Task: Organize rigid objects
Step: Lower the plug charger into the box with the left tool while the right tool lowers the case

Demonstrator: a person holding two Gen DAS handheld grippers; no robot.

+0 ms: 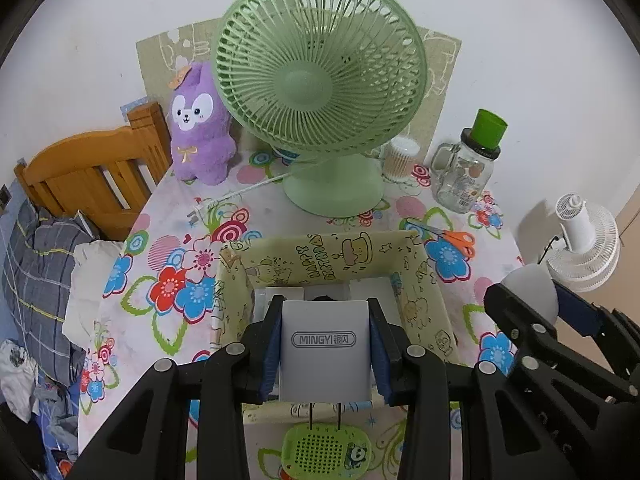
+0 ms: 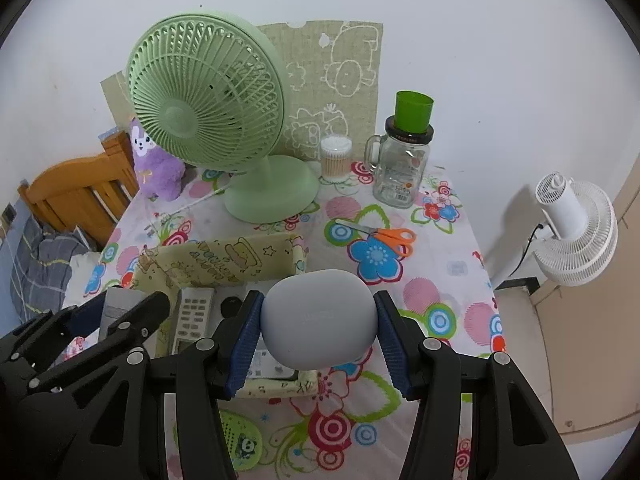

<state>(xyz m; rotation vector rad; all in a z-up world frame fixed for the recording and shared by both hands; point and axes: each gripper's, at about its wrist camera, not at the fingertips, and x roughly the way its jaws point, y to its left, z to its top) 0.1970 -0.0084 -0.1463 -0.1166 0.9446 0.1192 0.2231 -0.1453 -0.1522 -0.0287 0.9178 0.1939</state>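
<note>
Above the worktop's near edge, in the left wrist view, the left claw point(image 1: 325, 344) is clenched on a white charger point(image 1: 324, 350), prongs pointing back toward the camera, directly over the patterned box point(image 1: 424, 280). In the right wrist view, the right claw point(image 2: 319, 320) grasps a pale rounded case point(image 2: 319, 318) over the box's right-hand end, the remote control point(image 2: 192, 318) lying inside to its left.

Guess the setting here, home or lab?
Most likely a home bedroom: a wooden bed frame with rumpled bedding sits beside a table under a floral cloth, which holds a green desk fan and a purple plush toy.
</note>
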